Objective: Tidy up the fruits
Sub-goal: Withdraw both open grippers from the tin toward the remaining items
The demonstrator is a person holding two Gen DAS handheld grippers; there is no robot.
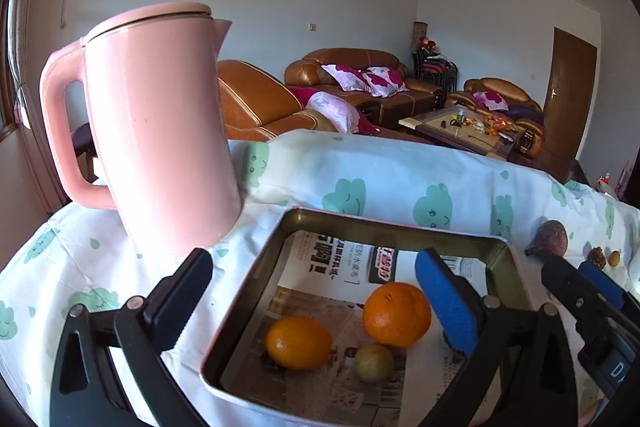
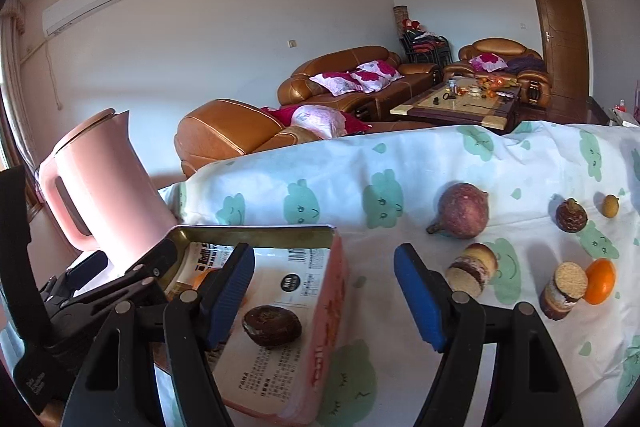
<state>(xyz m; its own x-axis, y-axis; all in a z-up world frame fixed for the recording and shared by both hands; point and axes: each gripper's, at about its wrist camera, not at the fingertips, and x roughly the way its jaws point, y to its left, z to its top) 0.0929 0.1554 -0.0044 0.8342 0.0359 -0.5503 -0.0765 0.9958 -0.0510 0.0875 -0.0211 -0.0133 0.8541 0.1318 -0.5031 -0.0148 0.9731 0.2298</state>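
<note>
Left wrist: left gripper [image 1: 316, 293] spread wide, empty, over tin [image 1: 396, 227] holding two oranges [image 1: 397, 314] and a greenish fruit [image 1: 374, 363].

Right wrist: right gripper [image 2: 326, 291] parted, empty, at the tin's right wall; dark fruit [image 2: 272, 325] inside. Remaining fruit, large purple fruit [image 2: 462, 211] foremost, lies ahead-right on cloth [image 2: 320, 179], nearer this hand.

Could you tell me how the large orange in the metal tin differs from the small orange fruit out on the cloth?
The large round orange lies inside the square metal tin; the small orange fruit sits on the cloud-print cloth. The first lies beside other fruit, the second against a brown cylindrical snack. Both are orange-skinned.
</note>
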